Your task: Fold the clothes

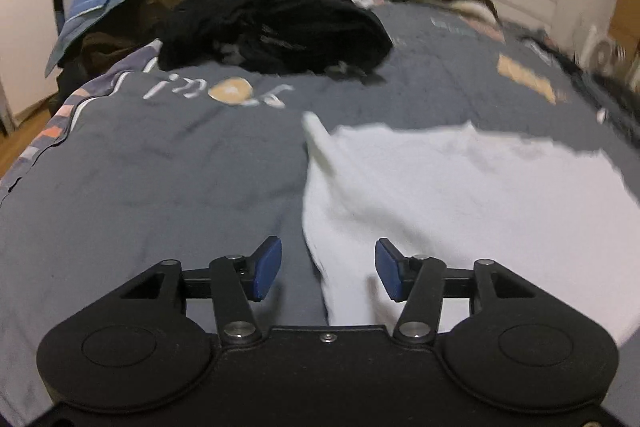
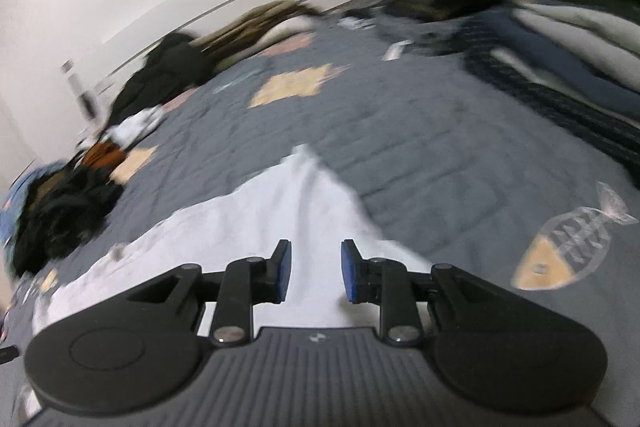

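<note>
A white garment (image 1: 460, 195) lies spread on the grey quilted bed cover (image 1: 160, 187), lower right of the left wrist view and centre-low in the right wrist view; whether it is partly folded cannot be told through the blur. The left gripper (image 1: 328, 275) hangs over its left edge, jaws spread, holding nothing. The right gripper (image 2: 316, 271) is above the cloth, jaws apart and empty. A heap of dark unfolded clothes (image 1: 276, 27) fills the upper left; folded items are stacked (image 2: 568, 39) at upper right. Work evidently remains. White walls and a bed rail sit behind.
</note>
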Demonstrator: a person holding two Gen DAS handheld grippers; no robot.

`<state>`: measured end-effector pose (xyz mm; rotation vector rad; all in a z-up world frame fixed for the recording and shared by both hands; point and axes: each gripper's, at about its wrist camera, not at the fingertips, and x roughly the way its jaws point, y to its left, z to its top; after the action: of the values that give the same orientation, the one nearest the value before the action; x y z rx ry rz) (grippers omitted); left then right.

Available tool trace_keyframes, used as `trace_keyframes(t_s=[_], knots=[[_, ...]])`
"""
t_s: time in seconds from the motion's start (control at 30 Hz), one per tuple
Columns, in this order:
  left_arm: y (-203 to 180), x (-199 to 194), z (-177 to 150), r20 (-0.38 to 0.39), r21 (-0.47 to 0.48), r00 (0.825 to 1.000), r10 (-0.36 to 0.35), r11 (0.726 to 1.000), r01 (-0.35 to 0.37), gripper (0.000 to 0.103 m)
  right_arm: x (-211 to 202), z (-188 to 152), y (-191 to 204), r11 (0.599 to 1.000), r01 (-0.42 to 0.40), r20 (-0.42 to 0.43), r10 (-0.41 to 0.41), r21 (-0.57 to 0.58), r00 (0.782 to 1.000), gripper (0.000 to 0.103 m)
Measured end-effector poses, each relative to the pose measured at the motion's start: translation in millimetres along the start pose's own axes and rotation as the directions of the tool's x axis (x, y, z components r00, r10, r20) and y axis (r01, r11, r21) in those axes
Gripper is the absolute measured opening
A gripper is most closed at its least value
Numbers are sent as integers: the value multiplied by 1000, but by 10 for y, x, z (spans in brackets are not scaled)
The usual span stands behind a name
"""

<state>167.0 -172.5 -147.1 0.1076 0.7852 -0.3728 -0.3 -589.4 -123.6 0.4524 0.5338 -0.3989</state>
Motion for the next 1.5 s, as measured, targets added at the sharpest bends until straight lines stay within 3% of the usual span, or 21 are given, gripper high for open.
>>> trace_keyframes(t_s=[0.13, 0.2, 0.27, 0.4, 0.53, 0.6, 0.73, 0.8, 0.87, 0.93, 1.03, 1.1, 1.17, 1.27, 1.33, 1.37, 1.43, 1.5], knots=[[-157, 171, -55, -58, 69, 998, -36, 997, 40, 45, 243, 128, 608, 984, -98, -41, 93, -145, 995, 26], [-190, 203, -79, -82, 87, 995, -55, 994, 62, 26, 365, 191, 912, 965, -148, -66, 137, -216, 988, 26], [-192, 214, -87, -102, 97, 992, -72, 992, 82, 17, 533, 206, 1287, 931, -203, -102, 181, -303, 978, 26], [-85, 156, -46, -127, 94, 986, -107, 988, 119, 8, 1020, 78, 2264, 792, -329, -210, 256, -514, 944, 26], [55, 126, -16, -141, 64, 981, -135, 987, 145, 8, 1471, -73, 3168, 599, -437, -327, 290, -671, 899, 26], [126, 112, -1, -147, 48, 978, -149, 986, 158, 8, 1593, -199, 3377, 521, -466, -369, 285, -715, 885, 26], [115, 133, 2, -159, 62, 975, -157, 984, 169, 8, 1812, -387, 3527, 441, -471, -404, 242, -764, 882, 21], [115, 137, -2, -164, 69, 973, -160, 982, 174, 8, 1876, -480, 3569, 414, -457, -404, 213, -787, 890, 0], [142, 129, -5, -164, 59, 972, -170, 982, 182, 8, 1882, -529, 3596, 391, -433, -379, 211, -813, 901, 0], [170, 118, -1, -164, 48, 970, -179, 981, 189, 8, 1853, -469, 3591, 394, -454, -396, 223, -799, 891, 0], [173, 113, 3, -166, 40, 969, -184, 980, 192, 8, 1824, -384, 3587, 393, -489, -429, 236, -778, 872, 10], [167, 115, 2, -167, 43, 969, -181, 981, 191, 8, 1829, -370, 3593, 371, -506, -448, 237, -779, 862, 30], [161, 117, 0, -169, 47, 969, -178, 981, 189, 8, 1842, -369, 3591, 352, -516, -458, 239, -781, 856, 42], [164, 126, 5, -170, 43, 969, -178, 981, 188, 8, 1915, -402, 3596, 342, -538, -486, 229, -771, 843, 42], [163, 130, 6, -172, 43, 969, -178, 981, 187, 8, 1973, -450, 3613, 327, -543, -499, 213, -774, 840, 39], [163, 133, 7, -172, 43, 969, -177, 981, 187, 8, 1991, -457, 3619, 329, -551, -508, 213, -767, 834, 32], [165, 132, 10, -173, 42, 969, -178, 981, 188, 8, 1995, -442, 3624, 341, -570, -526, 221, -747, 821, 5], [169, 128, 11, -173, 41, 969, -179, 981, 189, 8, 1966, -414, 3623, 341, -568, -518, 235, -749, 823, 4]])
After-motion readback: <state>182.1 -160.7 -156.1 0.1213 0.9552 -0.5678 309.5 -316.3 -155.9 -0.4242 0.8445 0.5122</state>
